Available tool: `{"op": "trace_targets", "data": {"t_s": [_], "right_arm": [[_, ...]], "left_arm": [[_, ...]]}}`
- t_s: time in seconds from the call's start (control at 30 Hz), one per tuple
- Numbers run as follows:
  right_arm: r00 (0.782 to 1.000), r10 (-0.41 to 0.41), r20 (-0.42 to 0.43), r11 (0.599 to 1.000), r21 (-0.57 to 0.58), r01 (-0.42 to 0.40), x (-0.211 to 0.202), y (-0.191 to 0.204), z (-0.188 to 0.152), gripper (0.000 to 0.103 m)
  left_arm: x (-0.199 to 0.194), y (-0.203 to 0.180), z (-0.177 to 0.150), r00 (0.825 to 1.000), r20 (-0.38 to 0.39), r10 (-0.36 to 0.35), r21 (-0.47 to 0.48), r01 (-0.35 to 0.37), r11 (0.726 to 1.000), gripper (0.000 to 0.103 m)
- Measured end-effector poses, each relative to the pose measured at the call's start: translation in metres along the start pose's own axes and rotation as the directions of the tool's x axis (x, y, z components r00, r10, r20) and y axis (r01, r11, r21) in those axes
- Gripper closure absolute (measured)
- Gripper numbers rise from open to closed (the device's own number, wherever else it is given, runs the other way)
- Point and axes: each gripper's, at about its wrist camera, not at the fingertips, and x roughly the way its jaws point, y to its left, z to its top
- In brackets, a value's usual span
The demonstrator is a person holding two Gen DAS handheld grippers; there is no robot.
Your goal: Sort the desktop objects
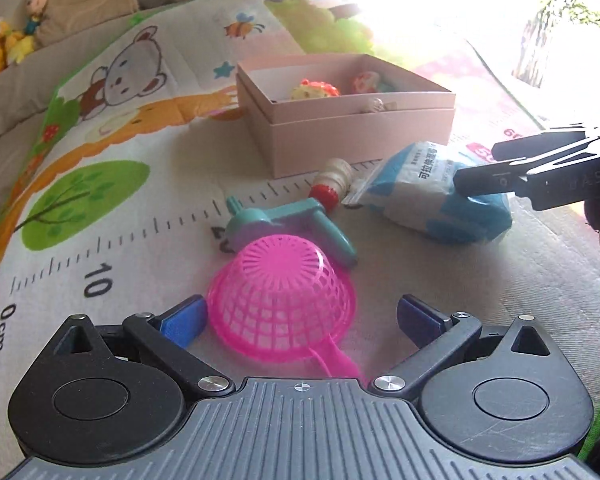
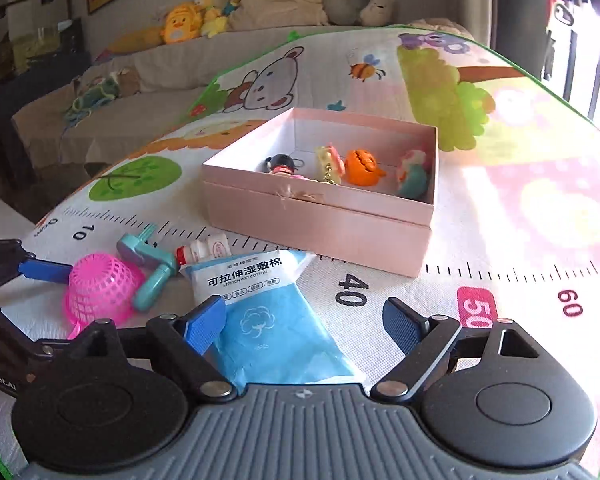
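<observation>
A pink plastic strainer (image 1: 282,296) lies upside down on the play mat, between the open fingers of my left gripper (image 1: 300,320); it also shows in the right wrist view (image 2: 100,290). Behind it lie a teal toy (image 1: 296,224), a small red-capped bottle (image 1: 334,182) and a blue-and-white cotton pad packet (image 1: 440,196). My right gripper (image 2: 304,326) is open, with the packet (image 2: 268,320) between its fingers. An open pink box (image 2: 320,216) holds several small toys.
The play mat (image 2: 520,240) has a printed ruler and cartoon animals. A sofa (image 2: 160,68) with plush toys stands behind it. Bright window light comes from the right.
</observation>
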Motion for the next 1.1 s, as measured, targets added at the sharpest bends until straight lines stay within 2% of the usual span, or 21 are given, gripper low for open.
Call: {"op": "trace_targets", "data": {"t_s": [0.1,0.2,0.33,0.4,0.53,0.57,0.6,0.7,0.77,0.8,0.93,1.0,1.1], "right_arm": [[0.999,-0.027,0.035,0.999,0.024,0.026,-0.002,-0.002,-0.007,0.016],[0.998,-0.01,0.06,0.999,0.053,0.007,-0.003,-0.004,-0.015,0.015],[0.997,0.018,0.073,0.992,0.123,-0.027,0.001,-0.008,-0.025,0.006],[0.997,0.017,0.075,0.99,0.136,-0.027,0.002,-0.006,-0.028,0.005],[0.997,-0.002,0.083,0.992,0.125,-0.009,0.001,-0.001,-0.029,0.003],[0.996,-0.007,0.085,0.992,0.123,-0.004,0.0,0.0,-0.029,0.003],[0.996,-0.015,0.087,0.993,0.12,0.005,0.0,0.002,-0.03,0.002],[0.995,-0.033,0.093,0.992,0.122,0.022,-0.001,0.003,-0.03,0.0],[0.995,-0.039,0.092,0.991,0.129,0.027,0.0,0.002,-0.03,0.0],[0.995,-0.043,0.091,0.991,0.133,0.03,0.0,0.002,-0.03,0.0],[0.994,-0.057,0.094,0.989,0.144,0.043,0.0,0.001,-0.03,0.0],[0.993,-0.063,0.1,0.986,0.162,0.046,-0.001,-0.002,-0.03,0.0],[0.992,-0.067,0.108,0.98,0.194,0.045,-0.002,-0.007,-0.031,0.0]], "left_arm": [[0.004,-0.005,0.003,1.0,-0.005,0.028,0.059,-0.028,0.998,0.0],[0.0,-0.003,0.002,0.996,0.0,0.086,0.09,-0.085,0.992,0.0],[-0.006,0.011,-0.002,0.99,-0.007,0.144,0.075,-0.143,0.987,0.0],[-0.006,0.019,-0.001,0.982,0.001,0.19,0.073,-0.19,0.979,0.0],[0.001,0.034,0.007,0.952,0.036,0.304,0.07,-0.305,0.95,0.0],[0.0,0.036,0.01,0.952,0.042,0.302,0.053,-0.304,0.951,0.0],[-0.004,0.039,0.015,0.96,0.055,0.275,0.024,-0.276,0.961,0.0],[-0.015,0.038,0.025,0.986,0.094,0.138,-0.079,-0.131,0.988,0.0],[-0.015,0.028,0.029,0.992,0.107,0.068,-0.116,-0.056,0.992,0.0],[-0.013,0.02,0.029,0.992,0.113,0.054,-0.122,-0.04,0.992,0.0],[0.0,-0.006,0.023,0.991,0.116,0.068,-0.064,-0.061,0.996,0.0],[0.004,-0.015,0.017,0.989,0.106,0.098,-0.013,-0.097,0.995,0.0],[-0.011,-0.019,0.004,0.985,0.134,0.11,0.022,-0.114,0.993,0.0]]}}
